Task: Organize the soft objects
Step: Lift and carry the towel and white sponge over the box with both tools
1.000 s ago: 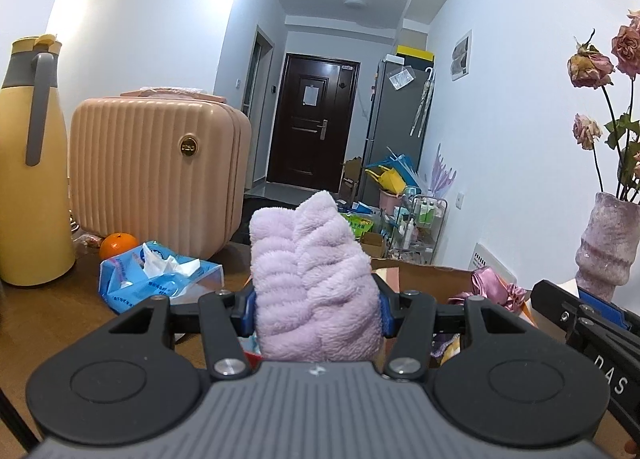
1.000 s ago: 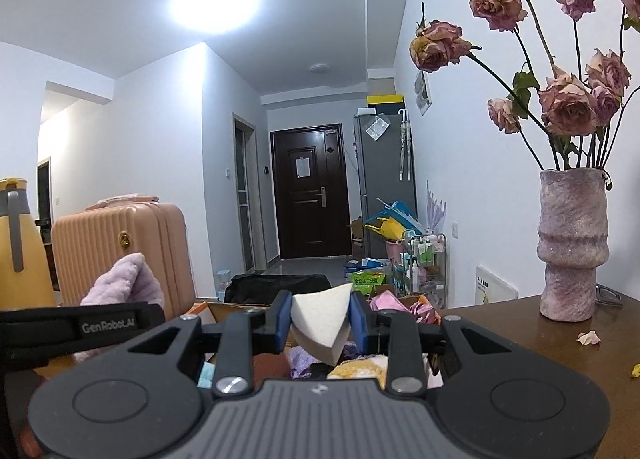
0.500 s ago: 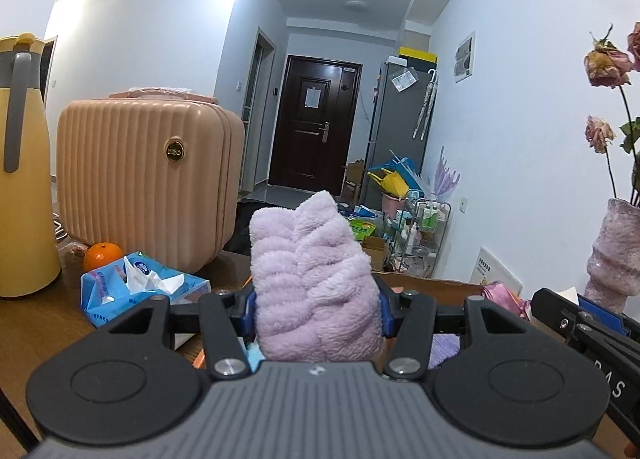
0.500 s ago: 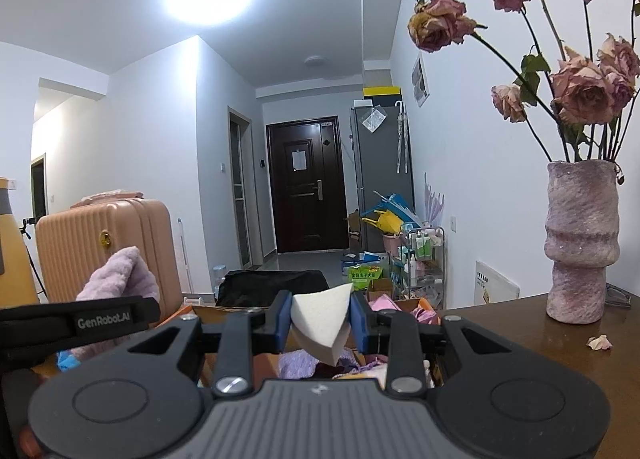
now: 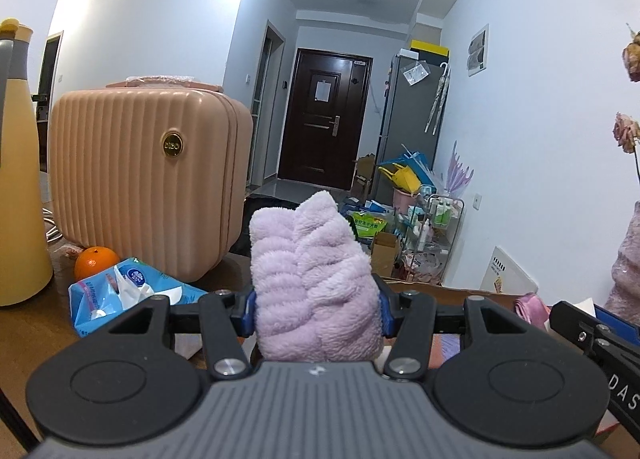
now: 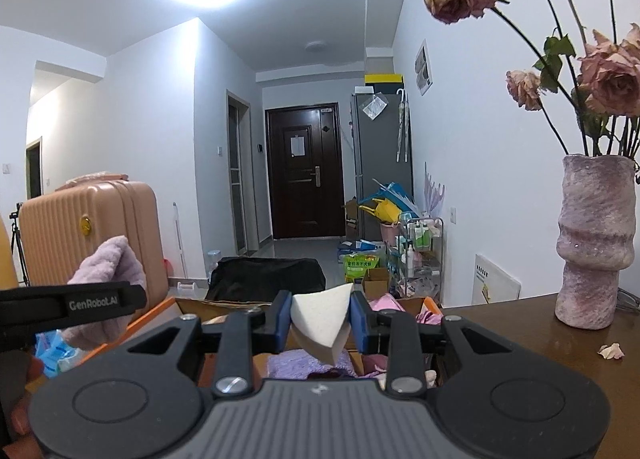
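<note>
Both tongs grip: left tongs (image 5: 316,309) hold lilac towel (image 5: 314,291), base hidden; right tongs (image 6: 320,319) clamp white sponge (image 6: 322,319)

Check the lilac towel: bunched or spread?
Bunched: the lilac towel stands in a folded wad, pinched between the left gripper jaws.

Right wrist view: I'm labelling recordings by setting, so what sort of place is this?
Most likely a lived-in apartment: a hallway ends at a dark front door, a grey fridge stands beside household clutter, and a vase of dried roses sits on a wooden table.
</note>
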A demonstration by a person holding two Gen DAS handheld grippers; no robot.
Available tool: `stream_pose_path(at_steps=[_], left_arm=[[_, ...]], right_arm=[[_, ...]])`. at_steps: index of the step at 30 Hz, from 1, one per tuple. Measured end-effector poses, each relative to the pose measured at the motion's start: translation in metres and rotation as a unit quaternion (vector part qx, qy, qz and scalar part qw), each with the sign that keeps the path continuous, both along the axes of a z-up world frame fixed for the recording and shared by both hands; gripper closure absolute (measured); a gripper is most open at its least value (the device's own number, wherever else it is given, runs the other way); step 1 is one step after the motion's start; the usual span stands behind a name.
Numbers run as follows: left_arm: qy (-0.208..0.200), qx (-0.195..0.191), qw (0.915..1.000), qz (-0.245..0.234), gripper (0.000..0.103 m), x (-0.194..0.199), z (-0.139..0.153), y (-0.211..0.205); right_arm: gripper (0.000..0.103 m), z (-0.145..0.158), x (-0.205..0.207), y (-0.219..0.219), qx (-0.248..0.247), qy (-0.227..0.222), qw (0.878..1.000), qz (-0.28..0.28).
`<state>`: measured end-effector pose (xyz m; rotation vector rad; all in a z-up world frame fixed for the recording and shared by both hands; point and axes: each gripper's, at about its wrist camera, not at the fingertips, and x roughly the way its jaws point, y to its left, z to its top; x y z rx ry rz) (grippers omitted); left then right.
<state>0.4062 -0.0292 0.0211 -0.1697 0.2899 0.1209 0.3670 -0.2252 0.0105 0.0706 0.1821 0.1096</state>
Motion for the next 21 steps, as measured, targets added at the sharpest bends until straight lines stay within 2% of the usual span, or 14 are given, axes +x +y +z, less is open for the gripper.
stream_pose_path(at_steps=[12,21], left_arm=[[0.013,0.003,0.9998,-0.012,0.049,0.024,-0.007,0.002],[0.024,0.023,0.9988,-0.035,0.049,0.039,-0.015,0.0]], right_arm=[[0.072,-0.005,0.028,0.007,-0.02,0.022,1.0,0.001],[0.072,-0.014,0.042,0.008,-0.027,0.05,0.998,0.002]])
